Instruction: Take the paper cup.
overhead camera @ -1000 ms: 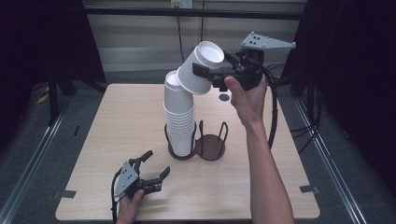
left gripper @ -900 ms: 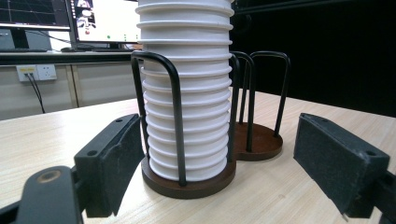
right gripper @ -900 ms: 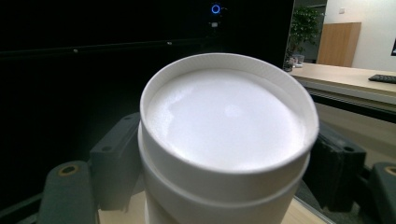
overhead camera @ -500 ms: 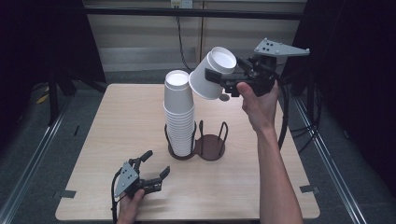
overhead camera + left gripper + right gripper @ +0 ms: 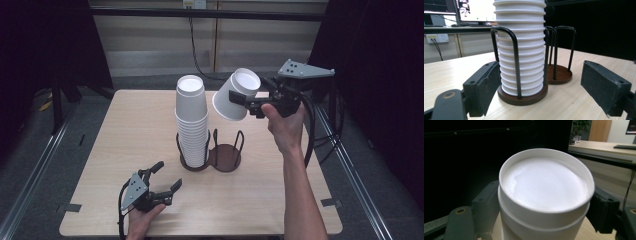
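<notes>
A tall stack of white paper cups (image 5: 191, 120) stands upside down in the left ring of a black wire cup holder (image 5: 225, 156); the right ring holds nothing. My right gripper (image 5: 243, 101) is up in the air to the right of the stack's top, shut on a single white cup (image 5: 236, 95) tilted with its base up and to the right. In the right gripper view that cup (image 5: 544, 185) sits between the jaws. My left gripper (image 5: 169, 175) rests open near the table's front left. In its own view the stack (image 5: 520, 50) stands just beyond its pads (image 5: 486, 85).
The holder sits mid-table on a light wooden table (image 5: 130, 130), with bare wood to the left, right and front. A person's right forearm (image 5: 300, 200) rises from the front right edge. Dark floor and rails surround the table.
My right gripper has carried the held cup to the right and downward, away from the stack's top. The left gripper has stayed still and open.
</notes>
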Tool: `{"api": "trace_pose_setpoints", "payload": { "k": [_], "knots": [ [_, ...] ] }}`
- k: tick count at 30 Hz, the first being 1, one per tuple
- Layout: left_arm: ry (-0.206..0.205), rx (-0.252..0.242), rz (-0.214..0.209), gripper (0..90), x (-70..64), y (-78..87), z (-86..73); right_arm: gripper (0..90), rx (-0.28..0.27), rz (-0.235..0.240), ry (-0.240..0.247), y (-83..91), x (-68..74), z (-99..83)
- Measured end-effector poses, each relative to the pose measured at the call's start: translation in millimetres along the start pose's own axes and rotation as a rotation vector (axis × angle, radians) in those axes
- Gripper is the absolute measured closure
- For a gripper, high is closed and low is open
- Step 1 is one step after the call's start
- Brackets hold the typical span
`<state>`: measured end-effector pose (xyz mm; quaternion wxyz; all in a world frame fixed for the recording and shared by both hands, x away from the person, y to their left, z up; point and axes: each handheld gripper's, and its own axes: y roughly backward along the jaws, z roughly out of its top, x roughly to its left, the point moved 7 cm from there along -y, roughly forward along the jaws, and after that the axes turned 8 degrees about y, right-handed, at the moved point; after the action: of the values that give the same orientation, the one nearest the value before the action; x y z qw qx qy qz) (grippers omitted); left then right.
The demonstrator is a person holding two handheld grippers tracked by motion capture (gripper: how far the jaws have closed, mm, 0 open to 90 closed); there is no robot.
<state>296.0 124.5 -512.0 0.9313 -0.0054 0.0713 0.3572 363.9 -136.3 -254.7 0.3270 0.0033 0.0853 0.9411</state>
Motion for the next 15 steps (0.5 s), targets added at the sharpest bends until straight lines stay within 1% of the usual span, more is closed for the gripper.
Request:
{"api": "trace_pose_setpoints", "payload": {
  "k": [1, 2, 3, 4, 5, 6, 7, 8, 9, 10, 11, 12, 13, 14, 15],
  "knots": [
    [0.000, 0.000, 0.000, 15.8, 0.0, 0.0, 0.0, 22.4, 0.002, -0.002, -0.010, 0.0, 0.1, -4.4],
    [-0.006, 0.018, 0.002, 15.8, -0.2, -1.5, -0.3, 22.4, 0.003, 0.004, -0.015, 0.1, 0.9, -9.2],
    [-0.002, 0.021, -0.005, 15.8, -0.5, -1.2, -0.1, 22.4, 0.000, 0.011, -0.019, -0.1, 1.9, -14.0],
    [0.012, 0.019, -0.009, 16.1, -1.1, -1.4, 0.1, 22.5, 0.002, 0.012, -0.024, -0.4, 2.4, -19.0],
    [0.012, 0.019, -0.009, 16.4, -1.1, -1.4, 0.1, 22.5, 0.003, 0.014, -0.030, -0.6, 2.6, -23.8],
    [0.032, 0.021, -0.014, 16.4, -1.5, -1.0, 1.1, 22.4, 0.005, 0.016, -0.035, -1.1, 3.1, -28.2],
    [0.032, 0.021, -0.014, 17.5, -1.5, -1.0, 1.1, 22.4, 0.005, 0.016, -0.035, -1.1, 3.1, -28.2],
    [0.026, 0.031, -0.019, 19.1, 0.3, -0.5, 3.2, 22.4, 0.012, 0.022, -0.046, -2.9, 4.9, -36.2],
    [0.026, 0.031, -0.019, 18.9, 0.3, -0.5, 3.2, 22.4, 0.012, 0.022, -0.046, -2.9, 4.9, -36.2],
    [0.035, 0.025, -0.047, 19.0, -2.3, -1.9, 5.6, 22.4, 0.029, 0.026, -0.043, -5.7, 7.5, -43.3],
    [0.035, 0.025, -0.047, 19.0, -2.3, -1.9, 5.6, 22.4, 0.029, 0.026, -0.043, -5.7, 7.5, -43.3],
    [0.018, 0.042, -0.055, 19.0, -2.7, -3.4, 7.5, 22.4, 0.030, 0.036, -0.043, -8.1, 10.9, -48.6],
    [0.018, 0.042, -0.055, 19.0, -2.7, -3.4, 7.5, 22.4, 0.030, 0.036, -0.043, -8.1, 10.9, -48.6],
    [0.010, 0.045, -0.068, 19.2, -3.4, -4.0, 9.7, 22.5, 0.031, 0.041, -0.045, -8.9, 14.4, -54.0],
    [0.012, 0.048, -0.066, 19.6, -3.8, -4.0, 10.7, 22.5, 0.030, 0.044, -0.044, -9.1, 16.1, -56.6]
  ]
}}
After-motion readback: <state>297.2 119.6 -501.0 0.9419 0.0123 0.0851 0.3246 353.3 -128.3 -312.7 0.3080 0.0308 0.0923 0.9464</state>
